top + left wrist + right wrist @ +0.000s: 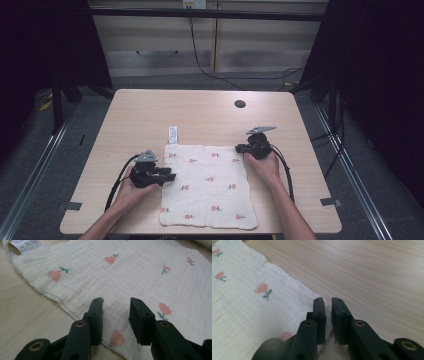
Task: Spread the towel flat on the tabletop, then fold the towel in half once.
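On the counter [150, 110], a flowered cloth [207, 185] lies flat; the right hand-held gripper [327, 301] pinches its far corner thinly and could slip, while the left hand-held gripper [116, 302] gapes over the near edge.

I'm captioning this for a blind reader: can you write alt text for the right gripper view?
The right gripper, jaws nearly together, pinches the corner of a cream cloth printed with small pink flowers. The cloth lies flat on a light wooden table.
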A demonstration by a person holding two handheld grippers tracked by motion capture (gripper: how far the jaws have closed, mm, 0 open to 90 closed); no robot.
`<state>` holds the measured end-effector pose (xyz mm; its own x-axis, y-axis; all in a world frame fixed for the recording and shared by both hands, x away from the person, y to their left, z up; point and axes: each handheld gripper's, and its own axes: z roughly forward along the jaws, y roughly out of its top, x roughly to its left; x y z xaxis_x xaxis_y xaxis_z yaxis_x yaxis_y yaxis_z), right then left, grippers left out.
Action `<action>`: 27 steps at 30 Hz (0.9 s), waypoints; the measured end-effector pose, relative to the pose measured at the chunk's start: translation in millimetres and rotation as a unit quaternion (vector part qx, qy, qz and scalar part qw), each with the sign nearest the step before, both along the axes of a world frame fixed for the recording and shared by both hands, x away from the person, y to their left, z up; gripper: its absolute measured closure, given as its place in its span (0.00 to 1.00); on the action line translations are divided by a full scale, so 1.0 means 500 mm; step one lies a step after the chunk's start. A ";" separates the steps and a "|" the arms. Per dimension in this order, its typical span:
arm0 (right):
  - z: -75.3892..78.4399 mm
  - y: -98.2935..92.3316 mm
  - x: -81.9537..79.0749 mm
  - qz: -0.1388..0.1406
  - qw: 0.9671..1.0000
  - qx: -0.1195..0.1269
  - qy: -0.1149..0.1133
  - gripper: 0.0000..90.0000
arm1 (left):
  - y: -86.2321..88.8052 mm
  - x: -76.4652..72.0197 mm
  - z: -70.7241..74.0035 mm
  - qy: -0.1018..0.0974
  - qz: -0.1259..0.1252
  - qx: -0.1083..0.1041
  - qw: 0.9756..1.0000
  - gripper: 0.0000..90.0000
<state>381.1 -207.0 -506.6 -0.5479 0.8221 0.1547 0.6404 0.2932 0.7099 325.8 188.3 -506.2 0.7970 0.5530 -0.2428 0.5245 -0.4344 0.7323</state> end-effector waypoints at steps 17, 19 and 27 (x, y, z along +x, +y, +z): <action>0.010 -0.005 -0.004 0.005 0.999 0.035 -0.002 0.97 | 0.035 0.098 0.044 -0.017 0.076 -0.013 0.997 0.59; 0.012 -0.007 -0.003 0.006 0.999 0.039 -0.003 0.97 | 0.039 0.107 0.043 -0.027 0.087 -0.010 0.996 0.59; 0.022 -0.005 -0.008 0.013 0.999 0.044 -0.009 0.97 | 0.032 0.150 0.026 -0.025 0.111 0.020 0.993 0.60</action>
